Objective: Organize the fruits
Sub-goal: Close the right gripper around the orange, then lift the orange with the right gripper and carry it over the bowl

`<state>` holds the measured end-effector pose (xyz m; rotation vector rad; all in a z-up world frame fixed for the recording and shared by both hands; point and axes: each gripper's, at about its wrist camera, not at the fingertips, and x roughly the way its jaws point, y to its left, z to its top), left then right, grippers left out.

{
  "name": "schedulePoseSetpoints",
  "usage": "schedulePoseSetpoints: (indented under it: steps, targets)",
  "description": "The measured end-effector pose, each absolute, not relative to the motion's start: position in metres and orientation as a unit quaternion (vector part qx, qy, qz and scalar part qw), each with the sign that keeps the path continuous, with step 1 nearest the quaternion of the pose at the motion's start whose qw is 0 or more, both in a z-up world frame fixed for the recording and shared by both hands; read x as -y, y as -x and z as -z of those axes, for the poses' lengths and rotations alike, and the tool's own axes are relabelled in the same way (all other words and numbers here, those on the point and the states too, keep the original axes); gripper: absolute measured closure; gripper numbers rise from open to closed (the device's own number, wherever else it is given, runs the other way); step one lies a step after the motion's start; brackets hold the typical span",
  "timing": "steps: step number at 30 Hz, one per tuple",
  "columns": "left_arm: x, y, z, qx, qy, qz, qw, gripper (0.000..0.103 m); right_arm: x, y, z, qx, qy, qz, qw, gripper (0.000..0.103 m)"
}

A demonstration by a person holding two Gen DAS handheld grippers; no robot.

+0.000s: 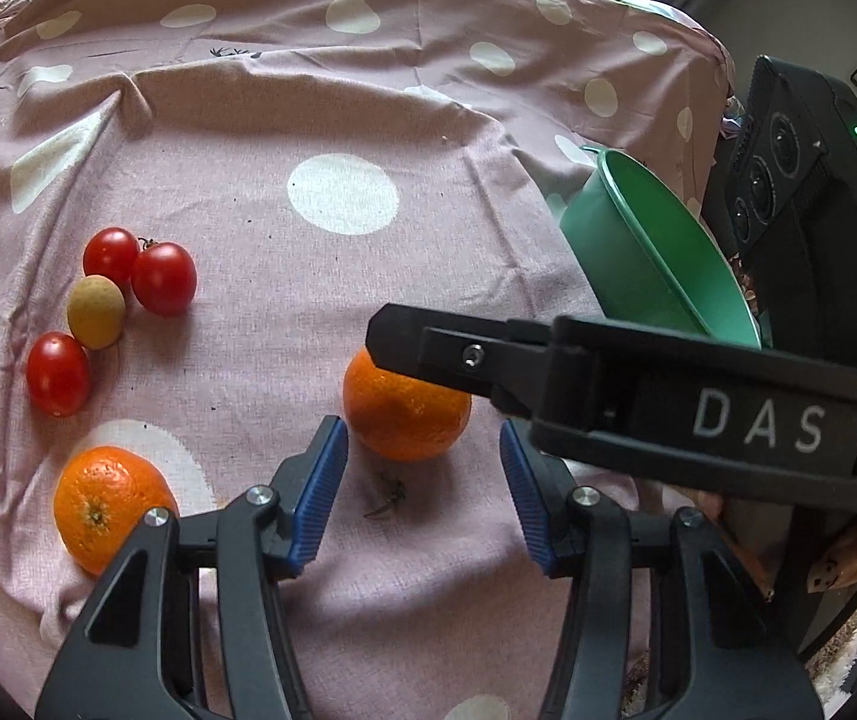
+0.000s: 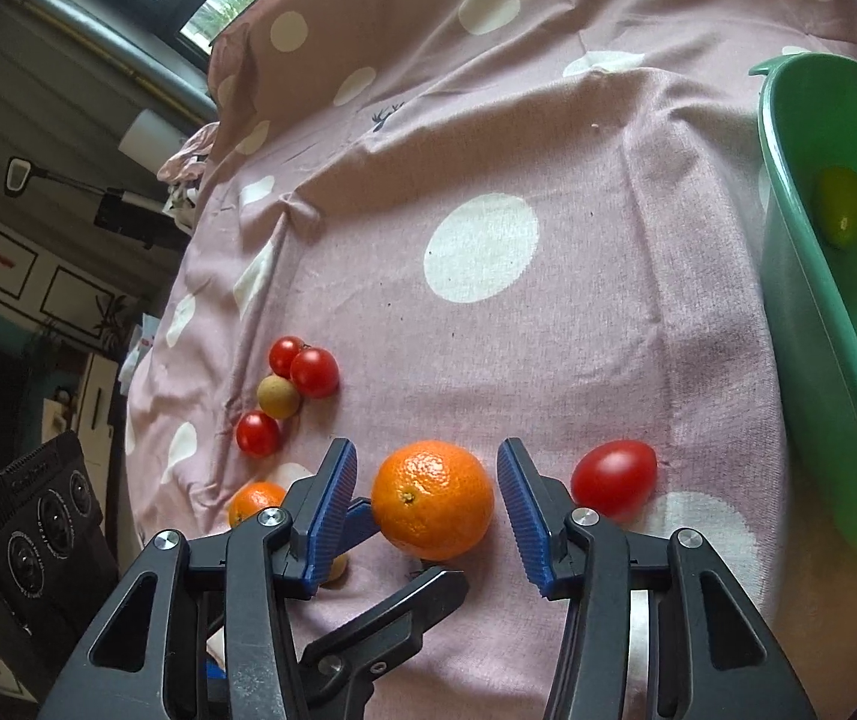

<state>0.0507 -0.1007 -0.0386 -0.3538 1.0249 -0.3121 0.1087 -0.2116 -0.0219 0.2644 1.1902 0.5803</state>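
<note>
An orange point(image 1: 405, 411) point(image 2: 432, 499) lies on the pink dotted cloth. My right gripper point(image 2: 426, 507) is open with its blue pads on either side of this orange, not touching it; its body crosses the left wrist view point(image 1: 638, 396). My left gripper point(image 1: 422, 486) is open and empty, just short of the same orange. A second orange point(image 1: 105, 504) point(image 2: 254, 503) lies at the left. Three cherry tomatoes point(image 1: 162, 278) point(image 2: 313, 372) and a tan round fruit point(image 1: 96, 312) point(image 2: 278, 396) cluster beyond. A larger tomato point(image 2: 613, 477) lies right of the orange.
A green bowl point(image 1: 638, 252) point(image 2: 812, 324) stands at the right, with a green fruit point(image 2: 842, 205) inside. A small tan fruit point(image 2: 335, 569) sits partly hidden behind my right gripper's left finger. A black speaker point(image 1: 812, 192) point(image 2: 32, 534) stands beside the table. A dry stem point(image 1: 386, 495) lies on the cloth.
</note>
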Motion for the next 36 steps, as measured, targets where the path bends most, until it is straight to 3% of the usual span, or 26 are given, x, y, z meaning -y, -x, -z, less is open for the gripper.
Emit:
schedulePoseSetpoints:
  steps: [10, 36]
  targets:
    - [0.103, -0.056, 0.046, -0.496, 0.167, 0.132, 0.842, 0.060, 0.206, -0.108, 0.029, -0.562, -0.110, -0.268, 0.775, 0.053]
    - [0.134, -0.045, -0.029, -0.413, 0.122, 0.130, 0.893, 0.059, 0.231, -0.084, -0.043, -0.463, -0.105, -0.279, 0.835, 0.055]
